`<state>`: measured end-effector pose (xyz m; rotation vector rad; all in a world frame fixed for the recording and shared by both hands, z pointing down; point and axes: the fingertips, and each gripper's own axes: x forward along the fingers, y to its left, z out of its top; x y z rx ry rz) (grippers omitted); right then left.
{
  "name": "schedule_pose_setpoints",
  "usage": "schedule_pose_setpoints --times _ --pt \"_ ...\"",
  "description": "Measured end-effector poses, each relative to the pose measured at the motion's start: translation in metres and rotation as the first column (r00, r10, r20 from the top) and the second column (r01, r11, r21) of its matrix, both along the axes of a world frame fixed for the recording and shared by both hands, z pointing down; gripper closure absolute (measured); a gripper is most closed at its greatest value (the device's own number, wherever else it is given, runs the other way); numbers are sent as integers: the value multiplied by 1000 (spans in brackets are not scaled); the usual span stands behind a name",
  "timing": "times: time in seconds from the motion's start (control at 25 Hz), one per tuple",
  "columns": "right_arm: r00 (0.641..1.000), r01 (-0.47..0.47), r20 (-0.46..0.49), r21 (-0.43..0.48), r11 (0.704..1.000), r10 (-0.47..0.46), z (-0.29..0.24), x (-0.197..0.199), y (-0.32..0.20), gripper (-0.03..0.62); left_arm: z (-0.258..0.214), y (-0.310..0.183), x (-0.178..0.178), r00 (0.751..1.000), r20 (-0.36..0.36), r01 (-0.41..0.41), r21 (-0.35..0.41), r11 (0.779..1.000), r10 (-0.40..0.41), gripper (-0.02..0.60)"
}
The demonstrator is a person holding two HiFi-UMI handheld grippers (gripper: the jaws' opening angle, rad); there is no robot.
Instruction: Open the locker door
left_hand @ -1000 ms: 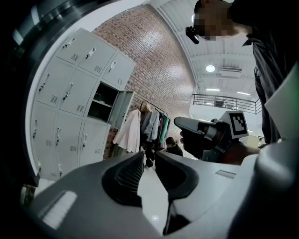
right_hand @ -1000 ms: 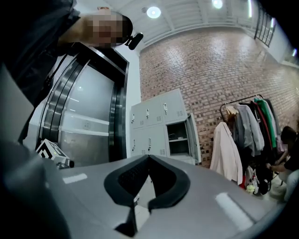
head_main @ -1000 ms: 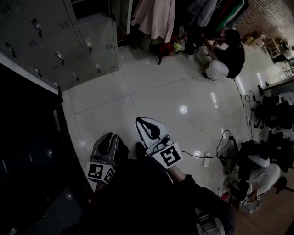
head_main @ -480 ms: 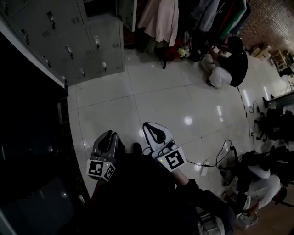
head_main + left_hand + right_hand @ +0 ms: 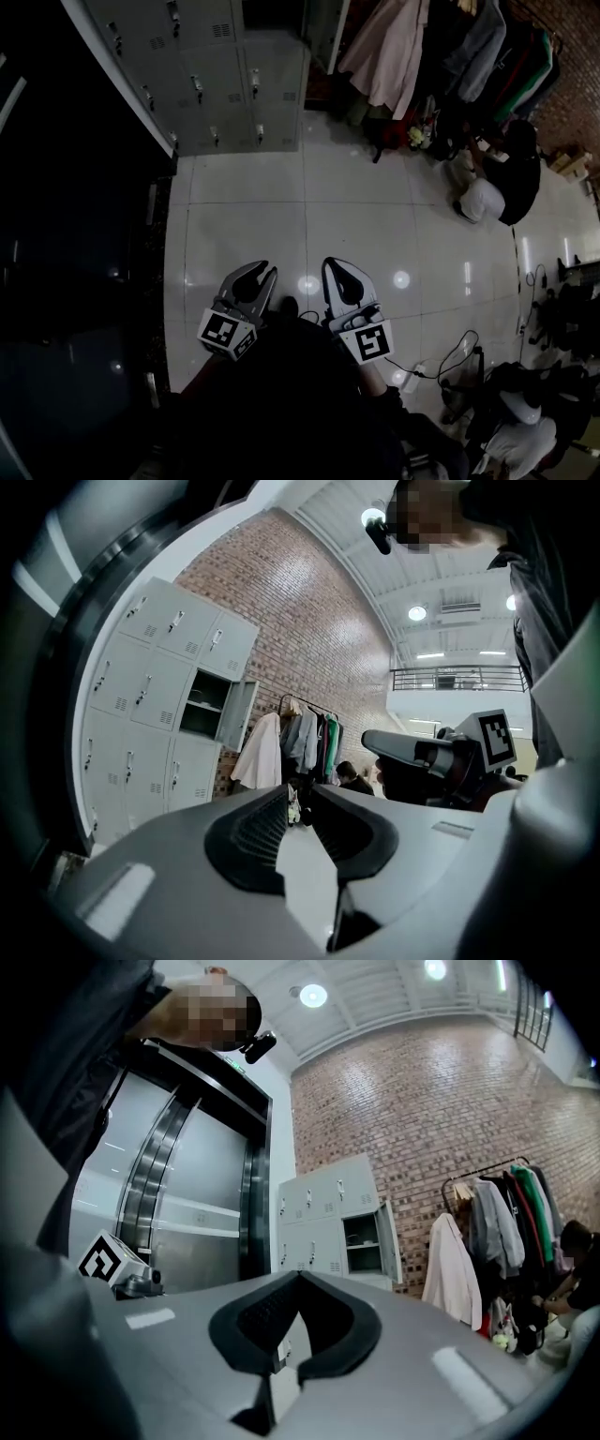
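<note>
My right gripper (image 5: 334, 264) is shut, its tips meeting with nothing between them. The left gripper (image 5: 264, 273) has its jaws a little apart and is also empty. I'm holding both low in front of me over the white tiled floor (image 5: 281, 206), side by side, with the left one at 9 o'clock of the right.

The grey locker bank (image 5: 220, 75) is what I'm after. In the head view it lies at about 11 o'clock from both grippers, well apart from them, with bare tile between. The left gripper is on the nearer side, but only by a little.

The aim of the two differs more than the distance does. In the right gripper view the lockers (image 5: 333, 1213) sit just above the closed tips (image 5: 298, 1274), at roughly 1 o'clock, so that one points almost straight at them. In the left gripper view they are off at 10 o'clock (image 5: 155, 705) from the jaw tips (image 5: 298, 795), which point instead at the clothes rack (image 5: 305, 738).

The doors are upright, each with a small latch (image 5: 199, 86). One compartment (image 5: 363, 1241) is already open, its door swung out on the rack side. I can't tell from here which closed door is meant. My judgement is that I need to walk toward 11 o'clock before either gripper can reach a latch.
</note>
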<state>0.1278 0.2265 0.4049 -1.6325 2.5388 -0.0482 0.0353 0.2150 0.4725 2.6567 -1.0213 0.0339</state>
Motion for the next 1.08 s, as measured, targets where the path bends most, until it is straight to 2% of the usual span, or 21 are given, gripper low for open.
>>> schedule_pose_setpoints --times 0.56,0.84,1.08 --pt "996 82 -19 3 997 -82 3 -16 7 592 -4 12 -15 997 1 71 19 997 -71 489" --pt "996 89 -30 12 996 -89 1 -19 8 592 -7 12 -16 998 0 68 29 997 -68 489" --pt "997 72 -22 14 997 -72 1 -8 7 592 -7 10 -2 999 0 46 35 998 -46 489"
